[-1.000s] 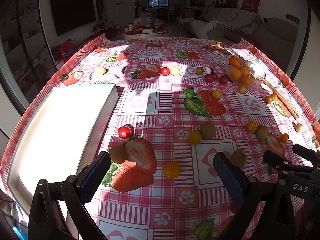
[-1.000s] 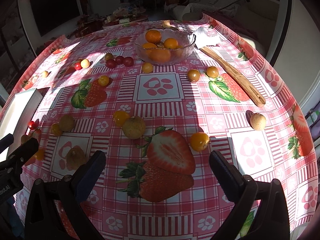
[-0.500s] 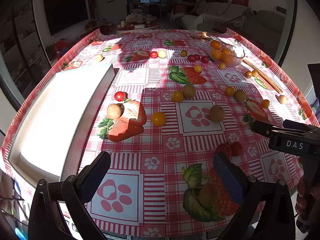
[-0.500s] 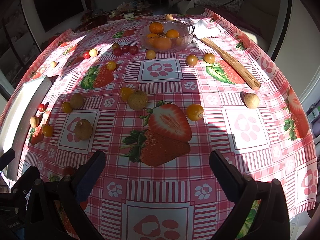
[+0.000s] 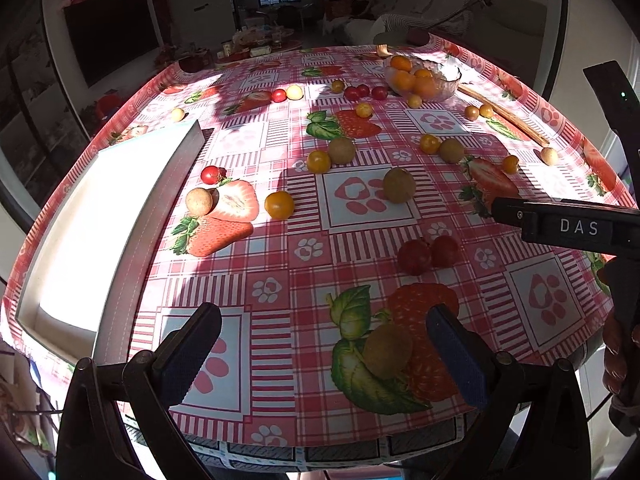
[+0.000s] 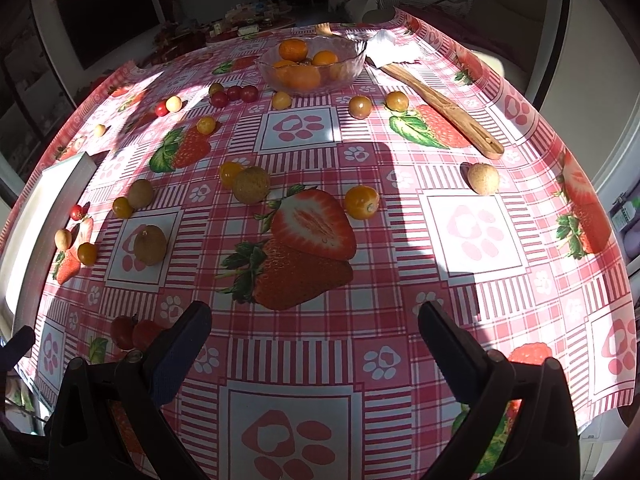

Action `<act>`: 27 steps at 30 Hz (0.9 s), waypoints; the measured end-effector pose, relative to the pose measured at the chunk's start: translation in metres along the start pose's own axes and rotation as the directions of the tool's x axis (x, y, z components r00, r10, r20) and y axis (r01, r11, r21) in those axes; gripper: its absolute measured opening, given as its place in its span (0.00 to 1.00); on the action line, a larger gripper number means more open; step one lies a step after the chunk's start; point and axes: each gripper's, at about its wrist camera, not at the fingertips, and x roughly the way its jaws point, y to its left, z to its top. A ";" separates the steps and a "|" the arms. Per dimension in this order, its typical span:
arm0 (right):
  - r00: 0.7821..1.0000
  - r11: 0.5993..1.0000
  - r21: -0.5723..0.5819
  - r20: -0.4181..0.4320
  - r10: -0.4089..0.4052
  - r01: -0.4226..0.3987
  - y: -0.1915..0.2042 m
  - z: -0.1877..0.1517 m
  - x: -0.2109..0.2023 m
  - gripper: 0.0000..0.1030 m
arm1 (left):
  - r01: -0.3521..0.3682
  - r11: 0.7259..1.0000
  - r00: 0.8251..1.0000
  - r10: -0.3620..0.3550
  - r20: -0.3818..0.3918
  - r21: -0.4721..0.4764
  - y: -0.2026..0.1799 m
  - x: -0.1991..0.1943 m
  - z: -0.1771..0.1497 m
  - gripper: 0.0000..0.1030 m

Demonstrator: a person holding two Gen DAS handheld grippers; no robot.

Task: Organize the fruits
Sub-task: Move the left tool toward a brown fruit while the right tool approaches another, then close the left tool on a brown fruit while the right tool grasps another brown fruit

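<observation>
Many small fruits lie scattered on a table with a strawberry-print cloth (image 5: 280, 288): yellow cherry tomatoes (image 5: 279, 204), red ones (image 5: 414, 256), brown kiwi-like fruits (image 5: 399, 185) and pale longans (image 5: 199, 201). A glass bowl (image 5: 422, 76) of oranges stands at the far right; it also shows in the right wrist view (image 6: 312, 65). My left gripper (image 5: 324, 352) is open and empty above the near edge, with a brown fruit (image 5: 387, 351) between its fingers' line. My right gripper (image 6: 314, 350) is open and empty over the near edge.
A white tray (image 5: 92, 224) lies along the left side of the table. A wooden spoon (image 6: 440, 102) and a crumpled tissue (image 6: 390, 50) lie right of the bowl. The other gripper's body (image 5: 576, 226) crosses the right of the left wrist view.
Both grippers have pulled back toward the near edge of the table and risen, so more of the table shows. Both stayed open and empty. No fruit moved.
</observation>
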 end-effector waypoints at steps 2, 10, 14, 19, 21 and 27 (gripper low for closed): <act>1.000 1.000 -0.014 0.007 0.002 -0.002 0.002 0.003 0.001 1.00 | 0.001 1.000 1.000 -0.001 -0.001 0.005 -0.003 0.001 0.000 1.00; 0.999 0.994 -0.103 0.016 0.035 -0.033 0.022 0.028 0.016 0.92 | 0.005 1.000 0.999 -0.004 -0.050 0.022 -0.016 0.011 0.002 0.77; 0.999 0.990 -0.135 0.002 0.044 -0.044 0.033 0.041 0.030 0.84 | 0.014 1.000 0.997 -0.014 -0.079 0.000 -0.018 0.016 0.000 0.77; 0.999 0.988 -0.149 -0.003 0.037 -0.037 0.041 0.052 0.043 0.79 | 0.054 0.998 0.995 -0.055 -0.082 -0.012 -0.021 0.016 0.001 0.60; 0.999 0.986 -0.161 -0.001 0.033 -0.033 0.045 0.055 0.046 0.79 | 0.068 0.998 0.994 -0.069 -0.082 -0.011 -0.023 0.016 0.002 0.53; 0.999 0.979 -0.203 0.021 0.024 -0.019 0.055 0.060 0.048 0.47 | 0.089 0.996 0.993 -0.088 -0.073 0.011 -0.029 0.013 0.004 0.28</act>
